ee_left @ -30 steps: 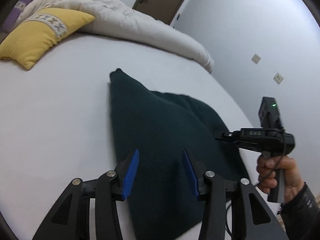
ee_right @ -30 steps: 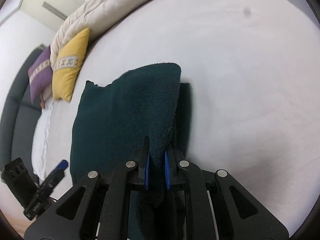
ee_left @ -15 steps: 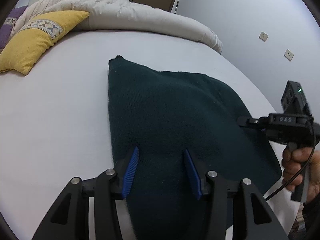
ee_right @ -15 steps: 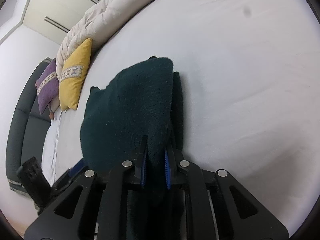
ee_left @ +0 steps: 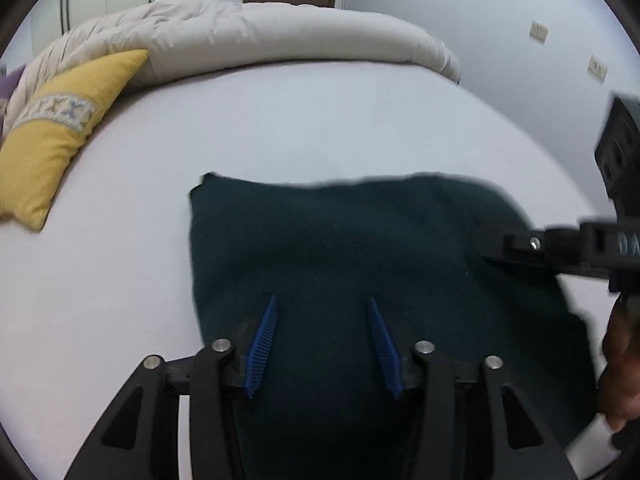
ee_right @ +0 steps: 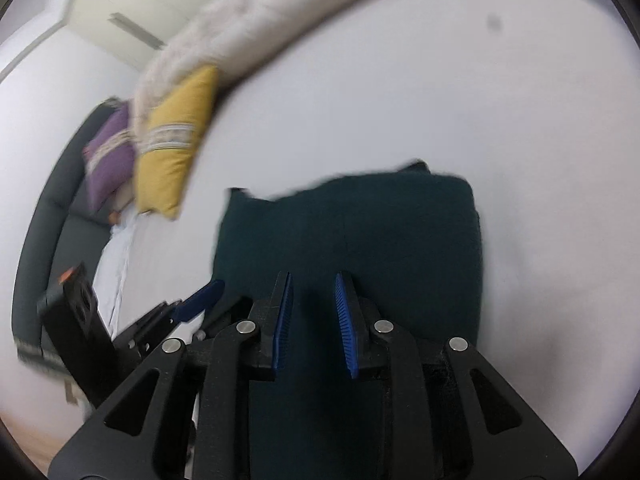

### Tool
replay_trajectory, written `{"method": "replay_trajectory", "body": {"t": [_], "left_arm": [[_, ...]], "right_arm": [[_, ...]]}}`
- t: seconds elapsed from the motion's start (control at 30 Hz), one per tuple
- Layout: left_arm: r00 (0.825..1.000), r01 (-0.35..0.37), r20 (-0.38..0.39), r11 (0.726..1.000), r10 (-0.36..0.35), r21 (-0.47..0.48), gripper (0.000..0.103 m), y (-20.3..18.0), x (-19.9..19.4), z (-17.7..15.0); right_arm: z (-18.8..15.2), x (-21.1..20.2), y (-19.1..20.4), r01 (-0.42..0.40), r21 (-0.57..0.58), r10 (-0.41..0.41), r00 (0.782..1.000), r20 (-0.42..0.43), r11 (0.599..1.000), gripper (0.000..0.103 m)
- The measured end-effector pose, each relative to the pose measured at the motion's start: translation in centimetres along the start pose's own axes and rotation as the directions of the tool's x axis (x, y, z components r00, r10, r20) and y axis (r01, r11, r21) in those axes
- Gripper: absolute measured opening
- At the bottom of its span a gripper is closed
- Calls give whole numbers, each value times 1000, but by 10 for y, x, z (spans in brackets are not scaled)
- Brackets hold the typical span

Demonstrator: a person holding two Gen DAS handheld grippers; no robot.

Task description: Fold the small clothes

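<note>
A dark green knitted garment (ee_left: 340,248) lies folded flat on the white bed sheet (ee_left: 280,120); it also shows in the right wrist view (ee_right: 360,232). My left gripper (ee_left: 322,304) is open and empty, its blue pads just above the garment's near part. My right gripper (ee_right: 314,280) is open and empty over the garment's near edge. The right gripper also shows at the right of the left wrist view (ee_left: 486,240), at the garment's right side. The left gripper's blue finger (ee_right: 200,298) shows at the left of the right wrist view.
A yellow cushion (ee_left: 52,132) lies at the far left of the bed, a purple cushion (ee_right: 110,156) beside it. A rolled cream duvet (ee_left: 260,36) runs along the far edge. A dark headboard (ee_right: 40,240) is at the left. A wall with sockets (ee_left: 538,32) stands on the right.
My right gripper has let go of the garment fold and opened; the lifted flap now lies flat on the garment. Both grippers moved closer together over its near part.
</note>
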State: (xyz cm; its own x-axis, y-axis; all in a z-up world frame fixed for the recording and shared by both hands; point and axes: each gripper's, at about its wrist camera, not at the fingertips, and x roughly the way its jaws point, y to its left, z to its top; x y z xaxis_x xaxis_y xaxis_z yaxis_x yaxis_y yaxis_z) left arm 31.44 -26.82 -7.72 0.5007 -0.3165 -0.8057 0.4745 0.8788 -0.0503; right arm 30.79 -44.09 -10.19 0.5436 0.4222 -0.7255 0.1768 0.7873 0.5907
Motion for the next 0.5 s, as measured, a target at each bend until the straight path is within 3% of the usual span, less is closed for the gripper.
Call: {"method": "replay_trajectory", "body": {"t": [0.07,0.2,0.3,0.37,0.4,0.43,0.5], "left_arm": [[1000,3,5,1000,-3,-19,56,4,7,-2],[1000,17,-14,1000,-17,-14,58,5,16,0],[999,29,-30,999,-29,-22,59,7,15,1],[999,32,-31,999,-33,-31,58,8,13,-1],[999,31,-27,999,-32,-34,58,7,10,-1],[999,27,-16,999,-27,-34,58,6,7,-4],[1000,21,-1,999,-21,-35,58,7,4,-7]], "right_arm": [[5,14,-15,29,-23,-28,1000,14,999,0],[7,14,-52,-97,43,94,992,81,994,0],[1,-4,-74,-59,118,40,987,154,991,0],[-9,-23,-65,50,106,-68,983,172,993,0],[-18,-39,-50,121,81,-135,972,192,989,9],[-22,-51,-42,115,57,-125,969,213,992,9],[-49,-74,-12,7,-47,4,974,226,999,14]]}}
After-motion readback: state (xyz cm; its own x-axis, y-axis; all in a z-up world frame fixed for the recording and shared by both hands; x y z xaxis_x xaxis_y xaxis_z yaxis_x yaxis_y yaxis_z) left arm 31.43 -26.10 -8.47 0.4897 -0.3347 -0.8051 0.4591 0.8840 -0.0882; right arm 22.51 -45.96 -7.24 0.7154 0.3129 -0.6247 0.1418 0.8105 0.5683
